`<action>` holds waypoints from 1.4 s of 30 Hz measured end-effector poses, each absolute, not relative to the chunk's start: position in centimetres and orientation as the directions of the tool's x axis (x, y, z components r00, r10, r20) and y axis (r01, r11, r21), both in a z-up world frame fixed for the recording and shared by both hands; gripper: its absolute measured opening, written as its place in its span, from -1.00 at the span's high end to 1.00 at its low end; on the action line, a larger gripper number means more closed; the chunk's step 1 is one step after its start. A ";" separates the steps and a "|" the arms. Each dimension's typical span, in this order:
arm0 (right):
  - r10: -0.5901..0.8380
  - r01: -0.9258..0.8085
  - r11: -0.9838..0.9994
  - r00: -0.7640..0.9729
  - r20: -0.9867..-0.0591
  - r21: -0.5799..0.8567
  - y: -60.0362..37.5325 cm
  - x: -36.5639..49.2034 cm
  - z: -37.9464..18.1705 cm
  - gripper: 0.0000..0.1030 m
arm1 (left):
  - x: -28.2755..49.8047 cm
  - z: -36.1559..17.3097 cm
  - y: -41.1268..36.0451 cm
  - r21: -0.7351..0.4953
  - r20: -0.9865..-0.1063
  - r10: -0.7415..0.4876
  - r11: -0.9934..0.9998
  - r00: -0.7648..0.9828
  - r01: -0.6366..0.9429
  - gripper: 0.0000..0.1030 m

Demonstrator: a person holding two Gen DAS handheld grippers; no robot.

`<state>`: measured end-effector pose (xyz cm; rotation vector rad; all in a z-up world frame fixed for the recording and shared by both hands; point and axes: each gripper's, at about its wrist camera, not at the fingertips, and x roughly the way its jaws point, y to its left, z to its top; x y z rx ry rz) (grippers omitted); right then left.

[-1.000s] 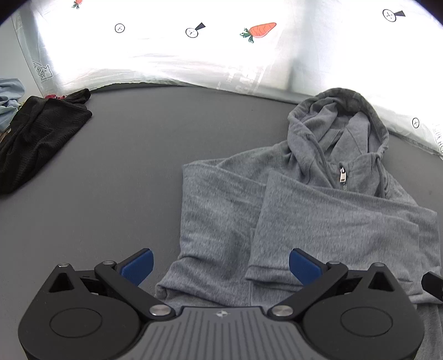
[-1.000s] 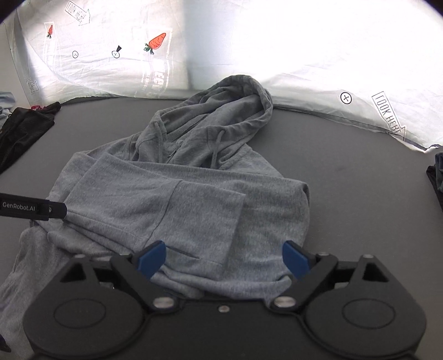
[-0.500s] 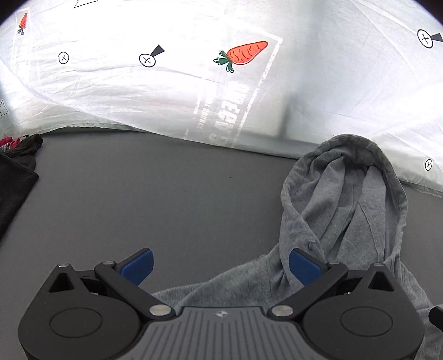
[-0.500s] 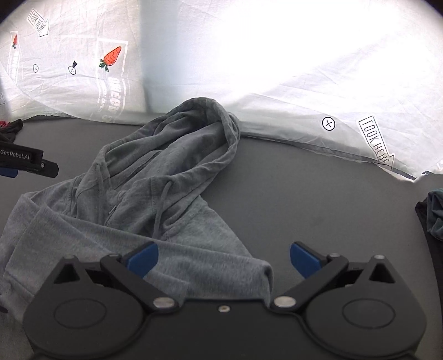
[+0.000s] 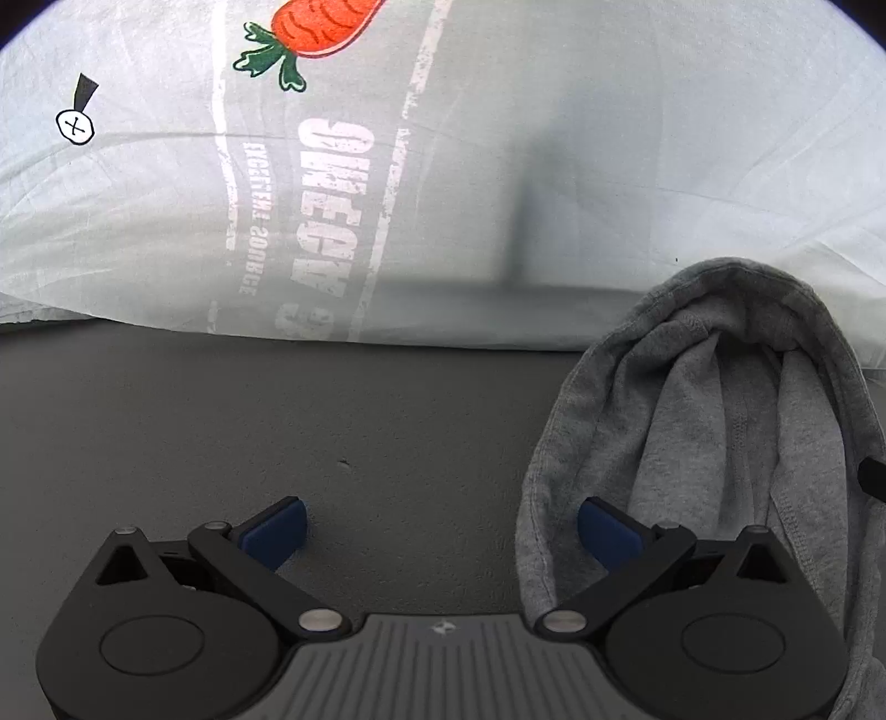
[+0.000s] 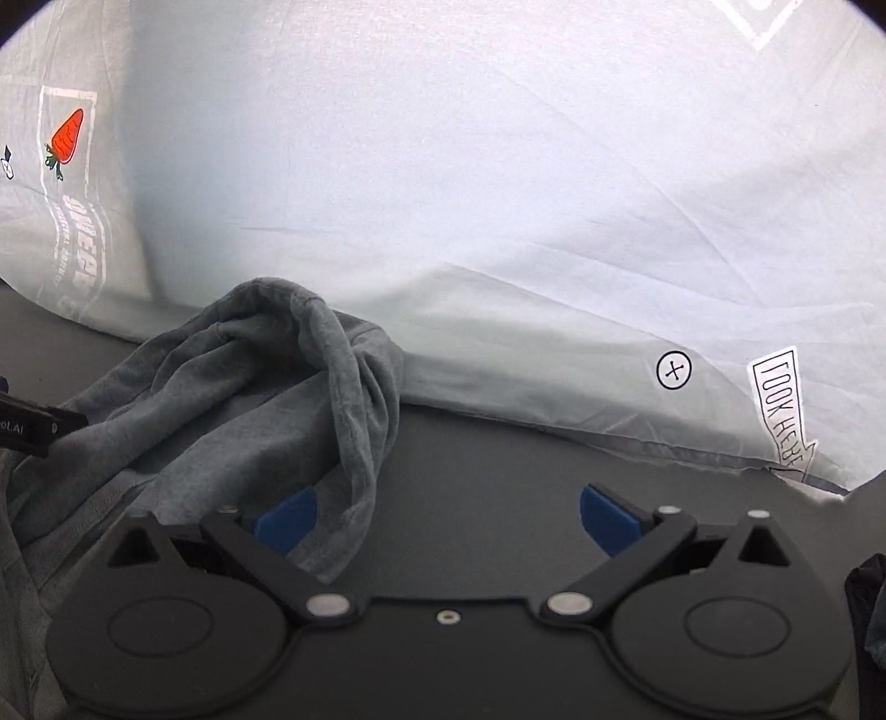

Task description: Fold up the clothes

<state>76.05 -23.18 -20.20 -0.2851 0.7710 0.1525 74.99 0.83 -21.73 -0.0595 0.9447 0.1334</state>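
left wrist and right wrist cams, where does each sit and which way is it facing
Left wrist: sits on the left gripper, low over the dark grey table, facing the white printed sheet; grey cotton hoodie's hood at right; its own open blue-padded fingers show.
Right wrist: sits on the right gripper, facing the same sheet; hood at left, the left gripper's black tip at the left edge.
Shared: hood, table, sheet, orange carrot print.

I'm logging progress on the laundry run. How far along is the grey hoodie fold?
Done, as far as these views show: nothing certain; the hoodie body is out of frame. In hand: the left tongs and right tongs, both open, flank the hood, each with one pad at its edge. Left: grip the hood and fold it down; a dark garment waits.
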 end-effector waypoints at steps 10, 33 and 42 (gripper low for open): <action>-0.092 -0.149 0.920 0.818 -0.568 -0.363 -22.8 75.4 -18.0 -0.98 | 75.9 -21.2 -1.9 0.302 -0.724 0.339 0.939 0.601 -0.166 -0.99; -0.088 -0.055 0.913 0.940 -0.329 -0.404 -26.4 53.7 -9.1 -0.99 | 50.9 -6.7 1.0 0.156 -0.512 0.463 0.878 0.724 -0.452 -1.00; -0.108 -0.074 0.883 0.929 -0.355 -0.464 -26.9 48.8 -12.2 -0.99 | 46.2 -10.7 0.4 0.192 -0.581 0.468 0.874 0.665 -0.447 -1.00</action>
